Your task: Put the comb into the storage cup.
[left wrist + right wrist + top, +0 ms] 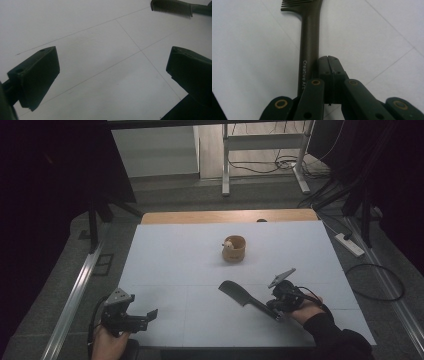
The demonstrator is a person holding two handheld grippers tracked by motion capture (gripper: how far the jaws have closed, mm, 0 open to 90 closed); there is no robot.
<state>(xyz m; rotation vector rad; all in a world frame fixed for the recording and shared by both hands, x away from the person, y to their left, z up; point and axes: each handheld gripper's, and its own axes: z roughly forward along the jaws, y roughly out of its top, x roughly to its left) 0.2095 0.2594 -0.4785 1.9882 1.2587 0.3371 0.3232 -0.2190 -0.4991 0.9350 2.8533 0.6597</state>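
White smooth tabletop (190,265) bears a dark, flat, toothed comb (240,295).

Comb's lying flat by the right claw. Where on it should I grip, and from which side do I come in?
Grip the comb by its straight, slim handle, not the toothed head. The handle points toward the near right edge of the table, so come in from that side, along the handle's line, with the jaws closing across its width. It lies flat, so keep the claw low.

A dark long-handled comb (243,296) lies flat on the white table, teeth pointing far-left.
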